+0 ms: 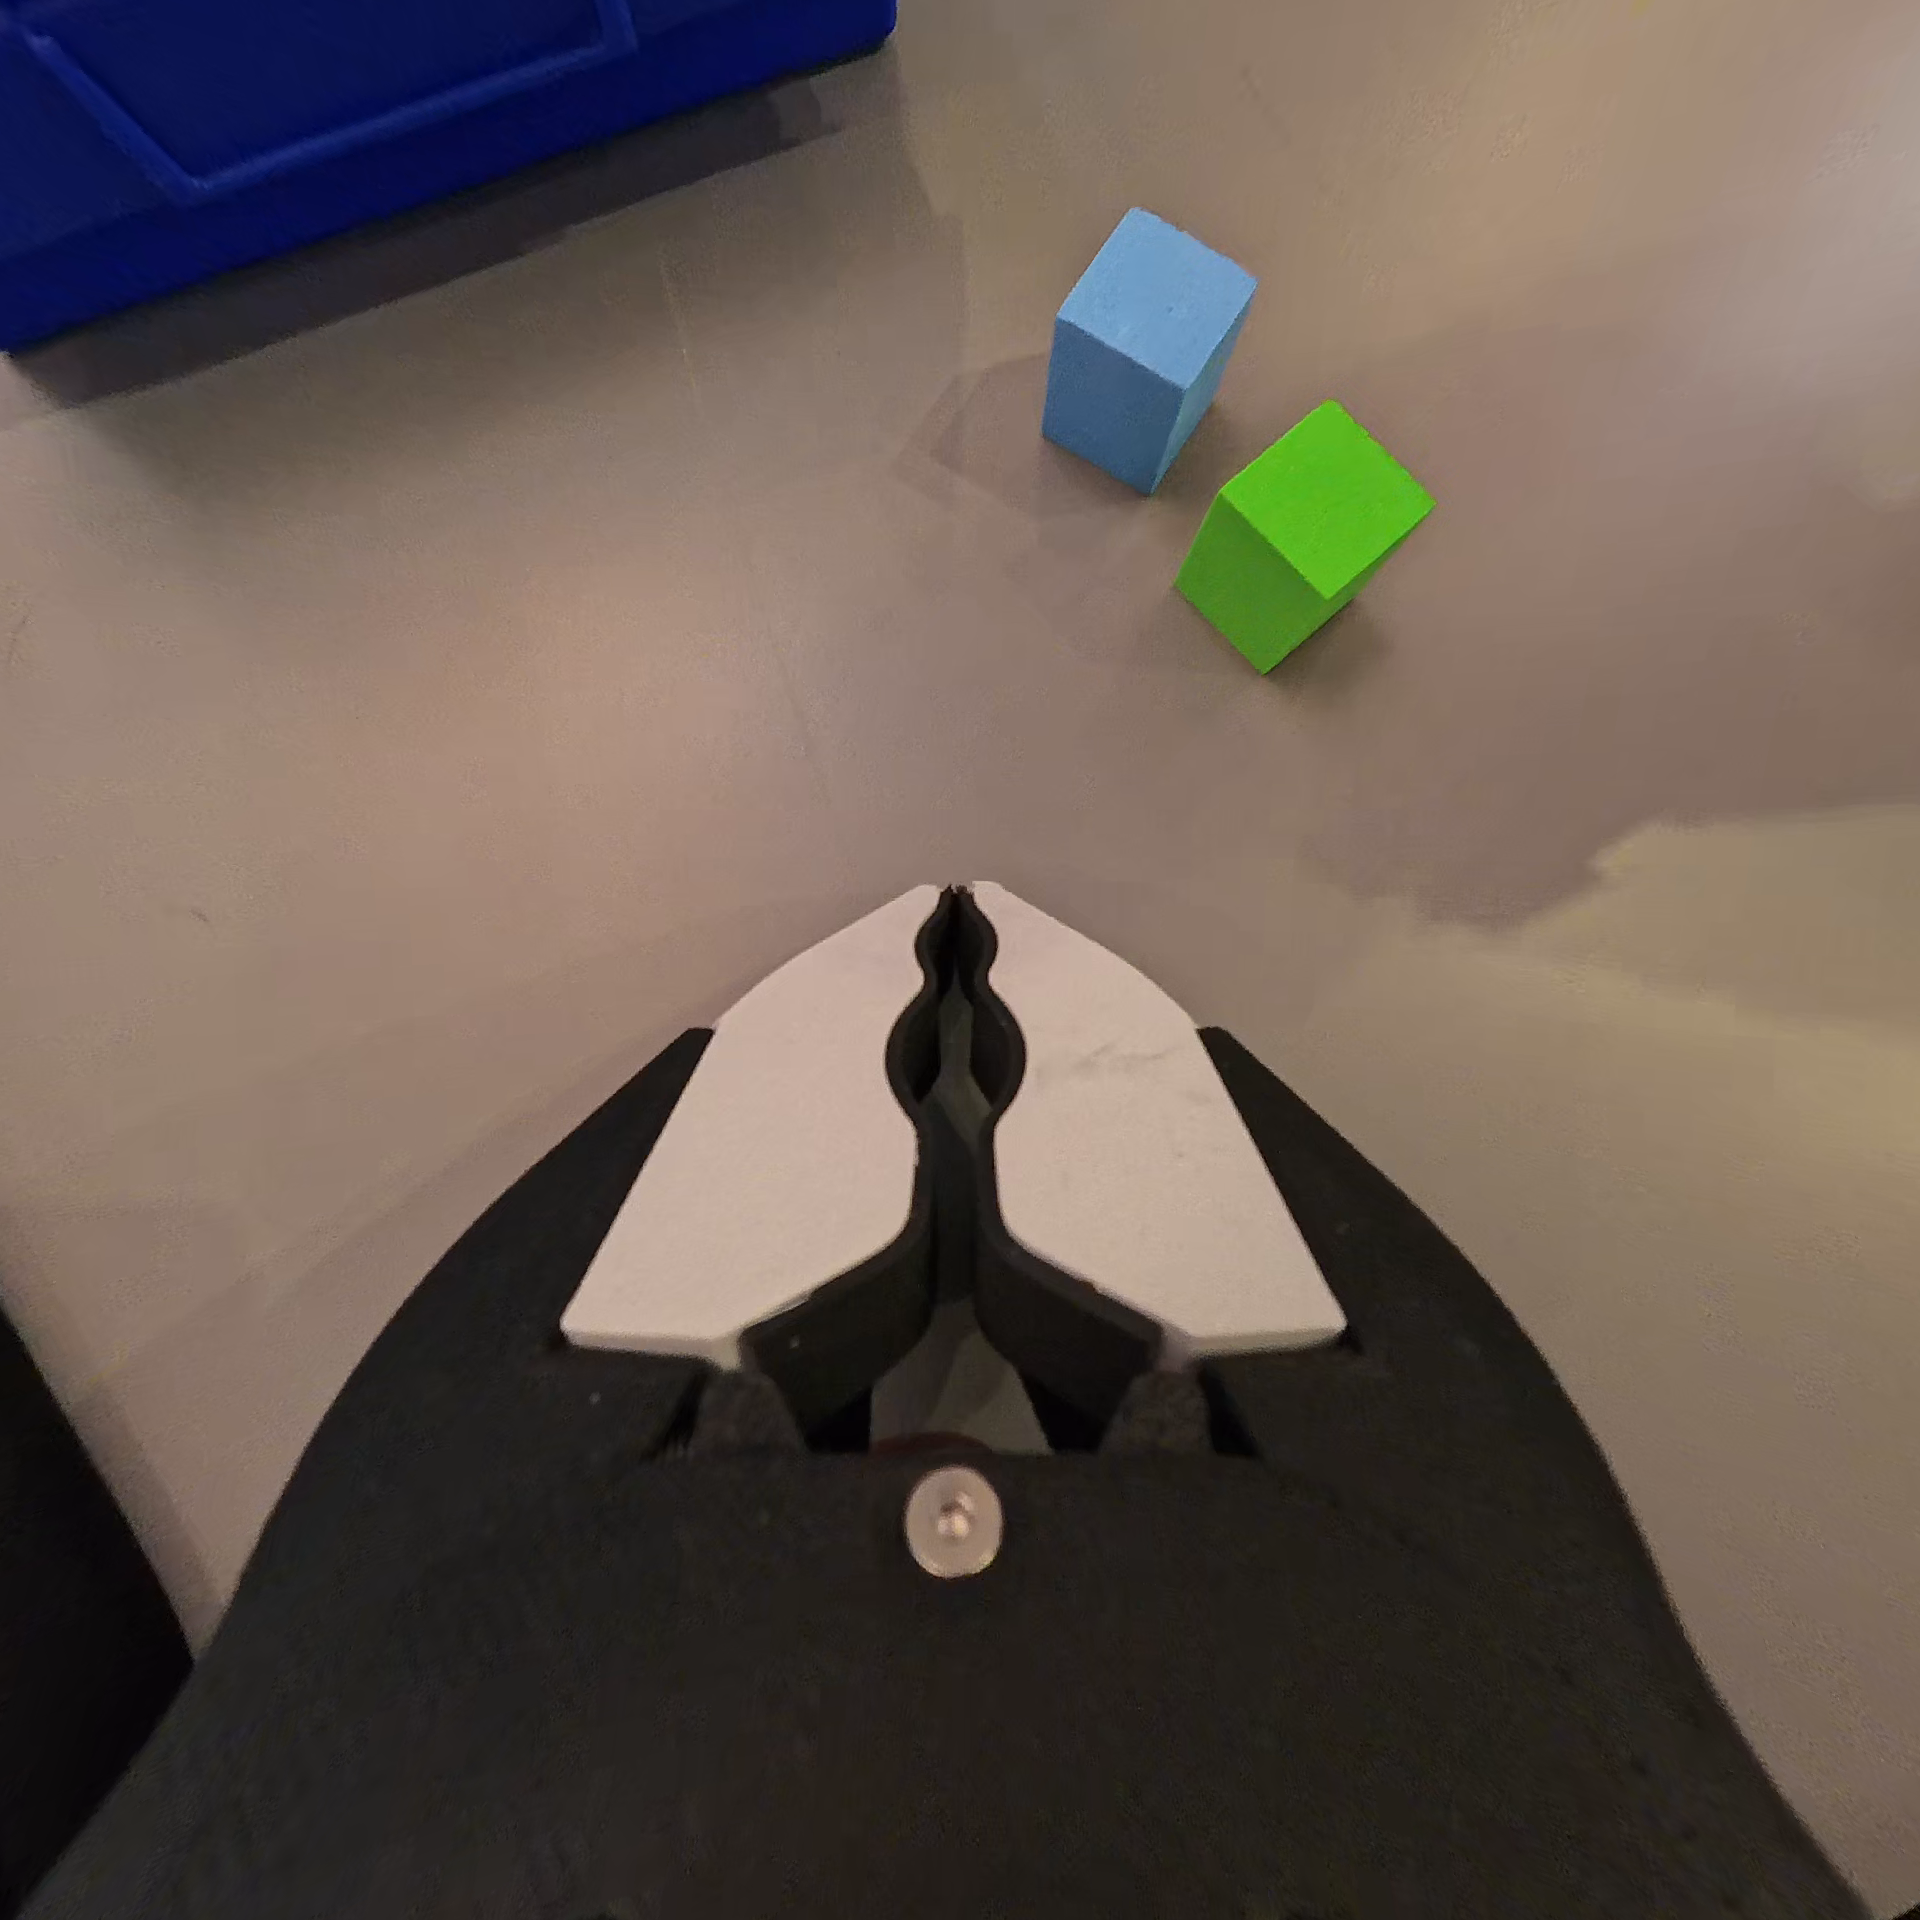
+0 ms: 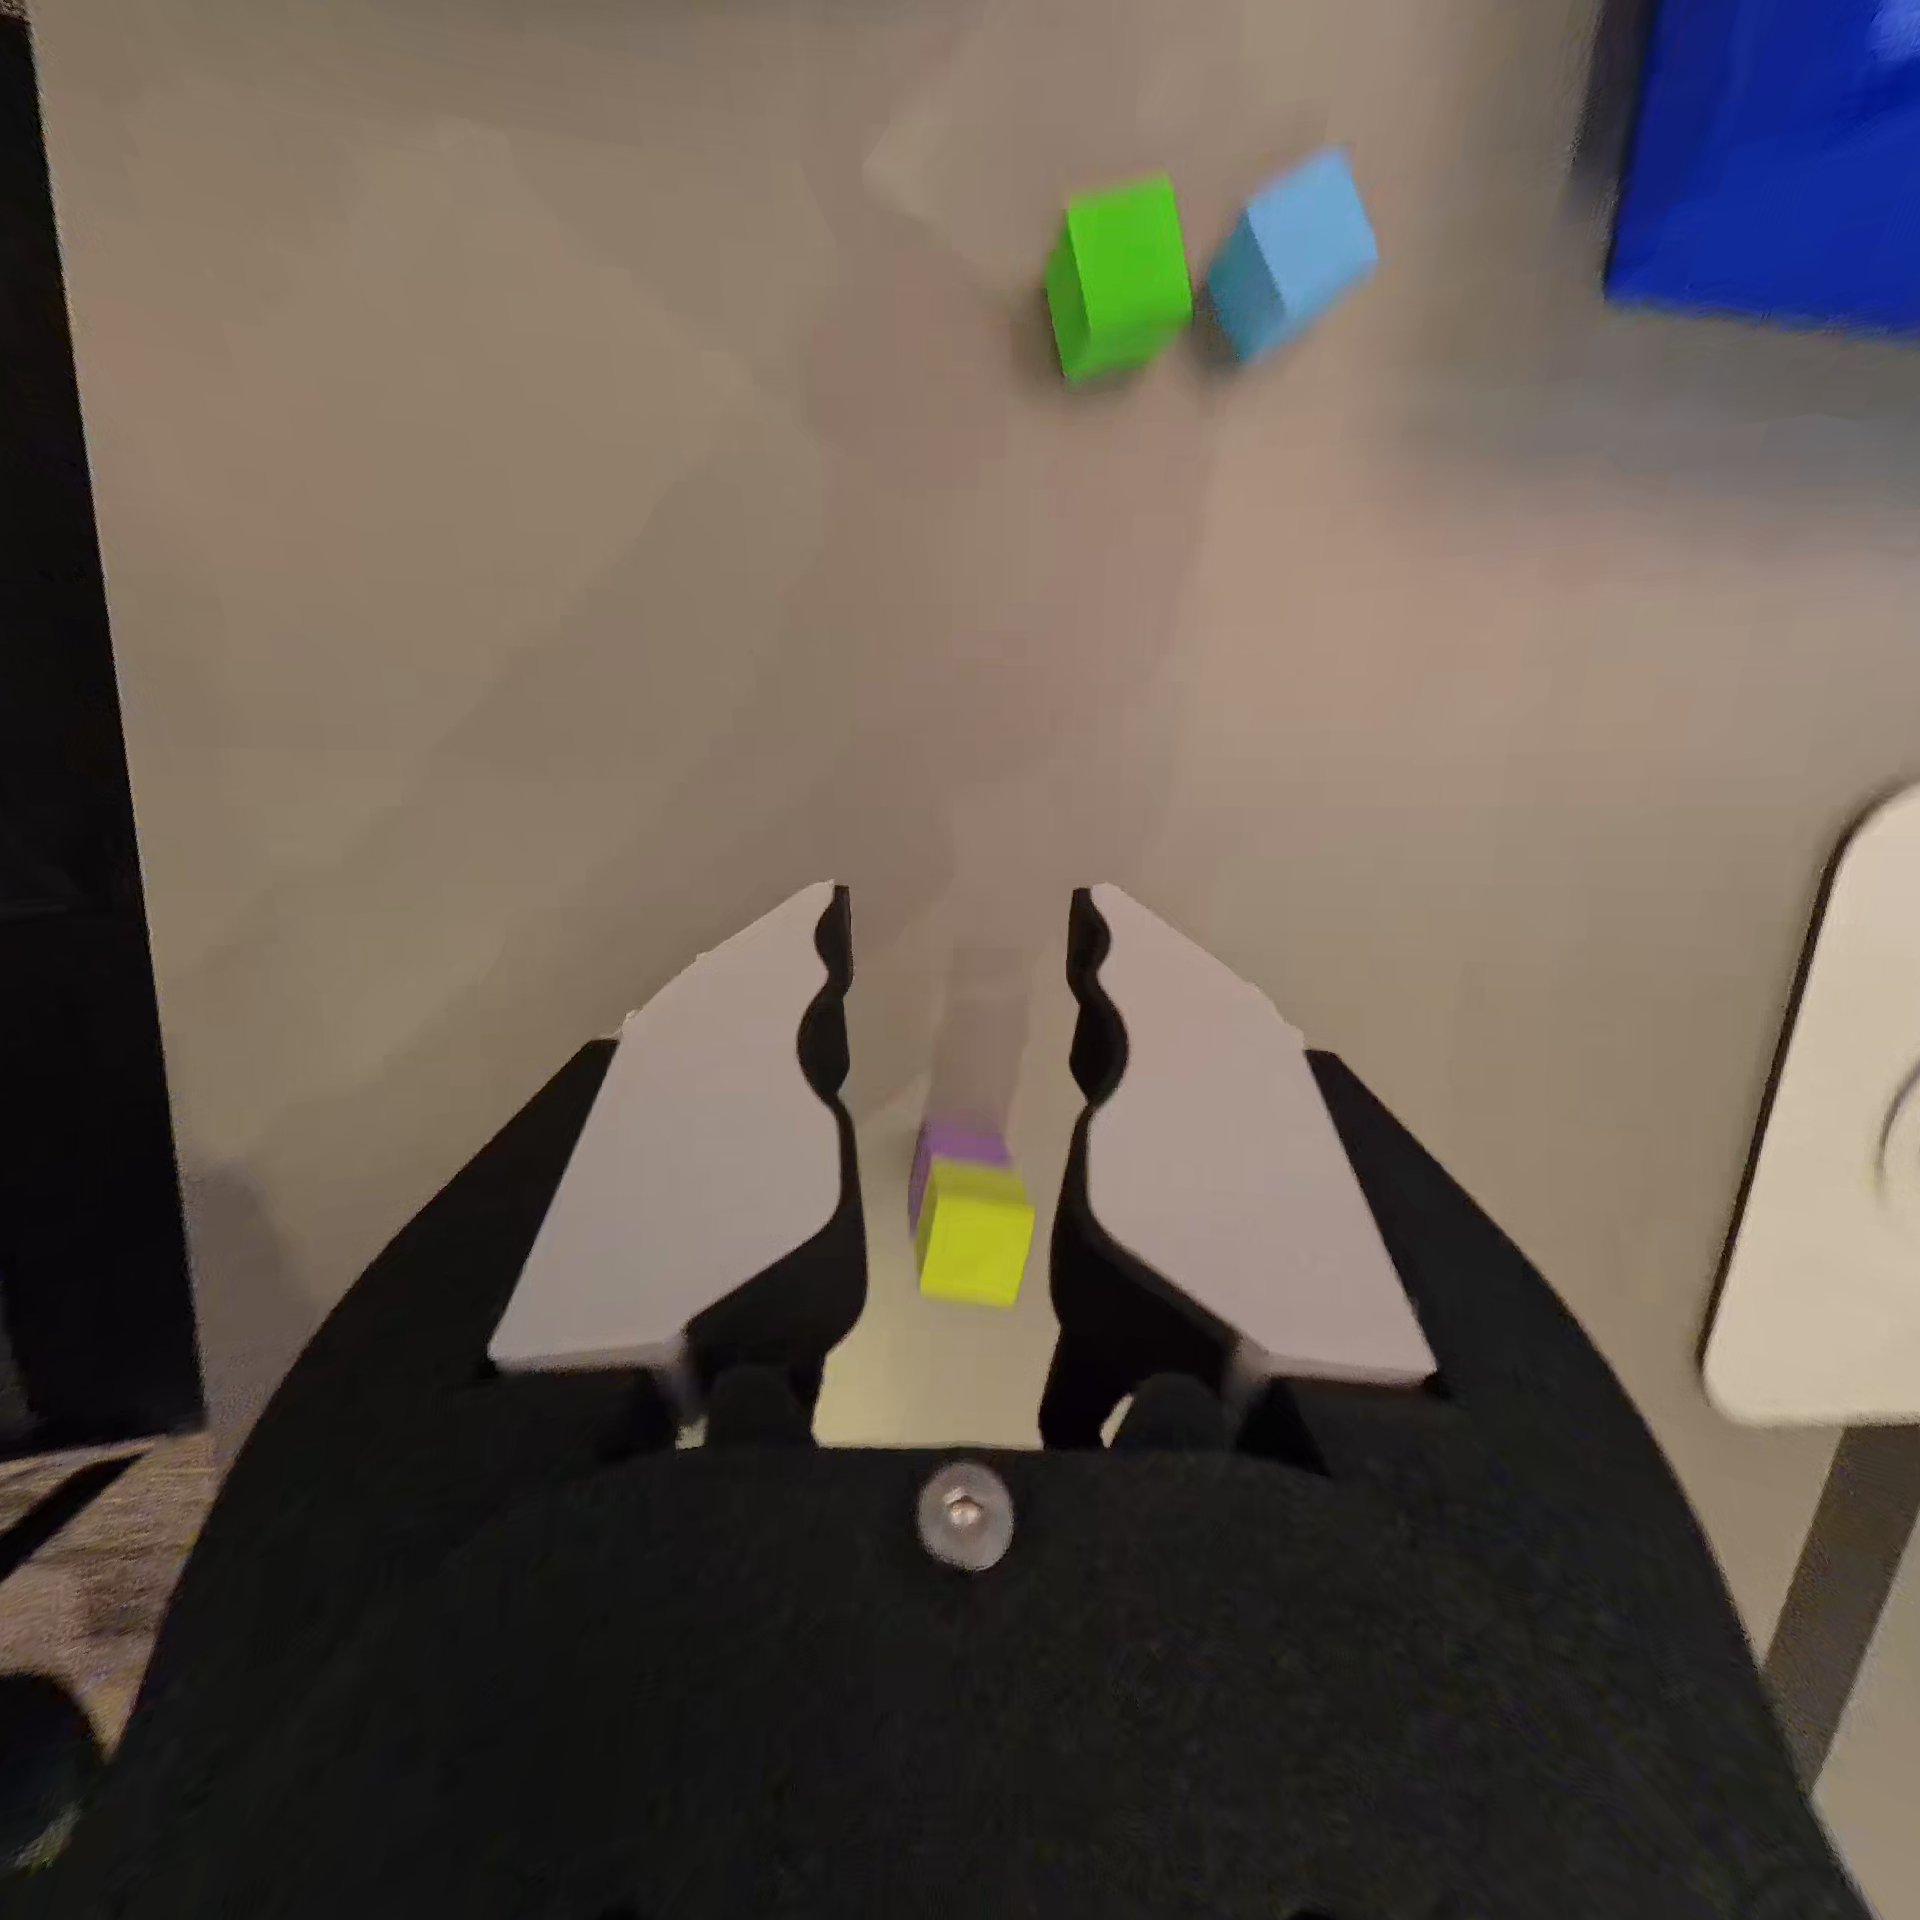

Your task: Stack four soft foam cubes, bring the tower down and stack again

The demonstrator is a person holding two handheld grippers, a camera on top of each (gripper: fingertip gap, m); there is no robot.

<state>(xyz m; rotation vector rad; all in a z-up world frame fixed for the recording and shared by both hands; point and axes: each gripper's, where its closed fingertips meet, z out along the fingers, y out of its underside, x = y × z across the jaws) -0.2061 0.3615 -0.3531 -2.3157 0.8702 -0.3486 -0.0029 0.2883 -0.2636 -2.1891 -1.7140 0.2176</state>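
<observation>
In the left wrist view my left gripper (image 1: pixel 956 891) is shut with nothing between its pads and hangs over the bare grey table (image 1: pixel 520 675). A light blue cube (image 1: pixel 1148 348) and a green cube (image 1: pixel 1304 535) stand side by side ahead to the right. In the right wrist view my right gripper (image 2: pixel 959 904) is open and holds nothing. Between its fingers, lower down near the palm, I see a yellow cube (image 2: pixel 975 1236) that seems to sit on a purple cube (image 2: pixel 961 1143); neither touches the pads. The green cube (image 2: pixel 1127 275) and the light blue cube (image 2: pixel 1294 255) lie farther ahead. This view is blurred.
A dark blue bin (image 1: pixel 312 135) stands at the far left of the left view and shows at the upper right of the right view (image 2: pixel 1766 156). A white object (image 2: pixel 1829 1122) lies at the right edge. A black surface (image 2: pixel 62 727) borders the table on the left. Across from one pair of fingers to the other is roughly 25 centimetres.
</observation>
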